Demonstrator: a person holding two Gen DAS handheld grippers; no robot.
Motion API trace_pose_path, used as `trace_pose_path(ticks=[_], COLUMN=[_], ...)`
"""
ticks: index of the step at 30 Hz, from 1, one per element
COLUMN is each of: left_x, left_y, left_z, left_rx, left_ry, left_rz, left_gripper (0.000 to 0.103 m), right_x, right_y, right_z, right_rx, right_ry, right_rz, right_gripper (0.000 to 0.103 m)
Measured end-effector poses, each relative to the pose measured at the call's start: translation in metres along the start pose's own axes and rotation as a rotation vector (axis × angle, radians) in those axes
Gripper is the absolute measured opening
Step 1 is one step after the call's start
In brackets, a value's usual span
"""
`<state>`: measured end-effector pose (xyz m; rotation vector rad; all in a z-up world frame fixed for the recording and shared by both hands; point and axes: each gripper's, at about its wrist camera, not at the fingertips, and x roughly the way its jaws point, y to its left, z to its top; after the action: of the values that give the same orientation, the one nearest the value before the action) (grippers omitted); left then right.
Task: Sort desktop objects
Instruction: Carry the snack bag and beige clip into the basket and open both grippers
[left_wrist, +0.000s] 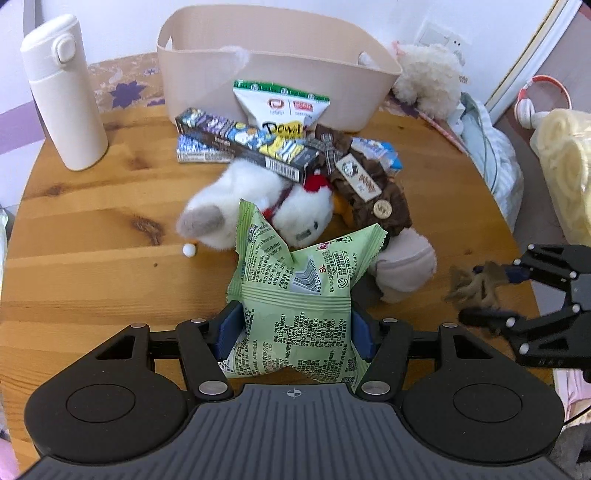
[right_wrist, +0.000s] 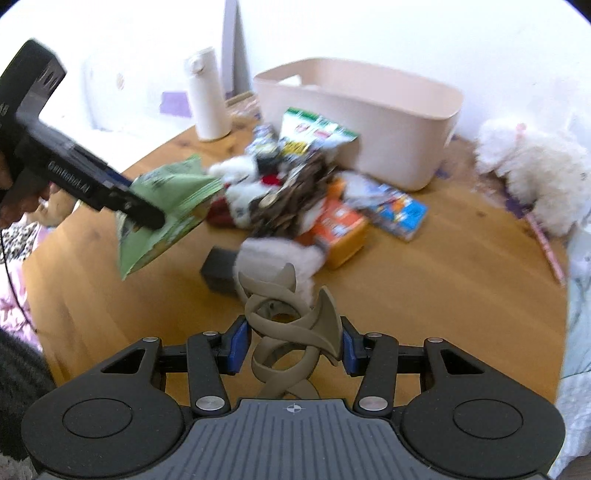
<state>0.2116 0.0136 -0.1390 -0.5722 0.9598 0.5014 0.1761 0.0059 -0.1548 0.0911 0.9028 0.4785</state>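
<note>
Left gripper (left_wrist: 295, 332): fingers (left_wrist: 229, 332) clamp the green snack packet (left_wrist: 295, 288) between them, above the tabletop (left_wrist: 92, 240). Right gripper (right_wrist: 291, 345): fingers (right_wrist: 238, 343) grasp a twisted tan ornament (right_wrist: 291, 321).

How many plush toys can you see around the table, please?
3. A white plush lies mid-pile, a beige one in a brown outfit lies beside it, and a fluffy cream one sits right of the bin. White fluff inside the bin may be another.
</note>
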Motion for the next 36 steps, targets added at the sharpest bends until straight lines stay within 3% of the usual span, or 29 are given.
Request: trace_pose_path(ticks=[14, 25, 36], left_x=[-0.020, -0.033, -0.021], left_y=[-0.001, 0.004, -0.010], left_z=[0.048, 0.121, 0.175], left_rx=[0.063, 0.107, 0.240], left_ry=[-0.124, -0.246, -0.319], left_rz=[0.025, 0.058, 0.108], left_gripper=[0.062, 0.062, 0.062], right_x=[-0.015, -0.016, -0.006], right_y=[-0.038, -0.065, -0.095], right_z=[0.059, 0.111, 0.165], right_rx=[-0.023, -0.005, 0.029], right_ry=[-0.107, -0.188, -0.266], right_rz=[-0.126, -0.214, -0.269], right_gripper=[0.046, 0.046, 0.046])
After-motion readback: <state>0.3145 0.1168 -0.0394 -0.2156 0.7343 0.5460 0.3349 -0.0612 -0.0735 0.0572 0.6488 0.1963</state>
